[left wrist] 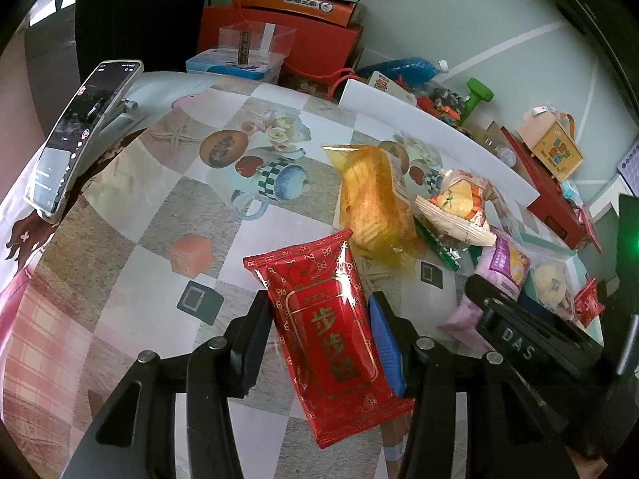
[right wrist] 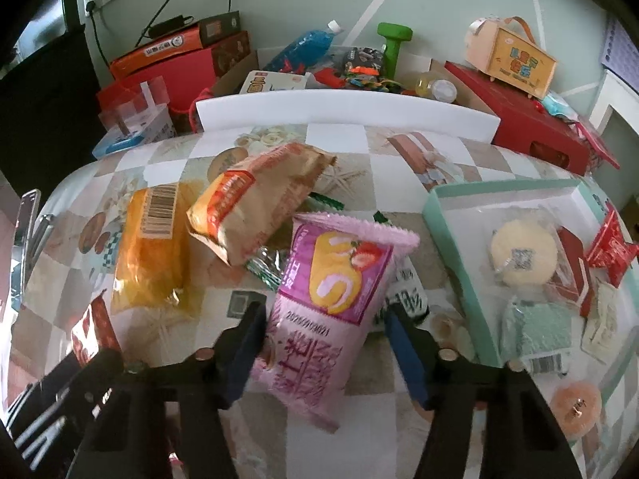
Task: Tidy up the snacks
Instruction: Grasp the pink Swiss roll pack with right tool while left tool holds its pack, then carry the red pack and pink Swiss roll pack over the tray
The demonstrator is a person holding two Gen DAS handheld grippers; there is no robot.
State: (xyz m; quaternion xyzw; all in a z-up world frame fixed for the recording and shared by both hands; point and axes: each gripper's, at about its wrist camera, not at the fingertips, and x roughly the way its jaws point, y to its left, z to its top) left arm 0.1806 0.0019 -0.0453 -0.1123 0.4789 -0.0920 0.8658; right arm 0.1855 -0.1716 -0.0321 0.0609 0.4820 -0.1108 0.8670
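Observation:
My left gripper (left wrist: 319, 319) is shut on a red snack packet (left wrist: 325, 327) with gold characters, held above the table. My right gripper (right wrist: 323, 327) is shut on a pink strawberry roll packet (right wrist: 331, 303), also seen in the left wrist view (left wrist: 503, 267). On the table lie an orange cracker packet (right wrist: 153, 243), a beige-and-orange packet (right wrist: 259, 199) and green wrappers (right wrist: 265, 267). A mint-green tray (right wrist: 451, 239) at the right holds a round cake packet (right wrist: 523, 255), red packets (right wrist: 609, 249) and a green packet (right wrist: 539, 329).
A white board (right wrist: 347, 109) stands at the table's back edge, with red boxes (right wrist: 531, 119), a blue bottle (right wrist: 303, 46), a green dumbbell (right wrist: 393, 44) and toys behind it. A phone on a stand (left wrist: 76, 135) stands at the left. A clear box (left wrist: 255, 44) sits at the back left.

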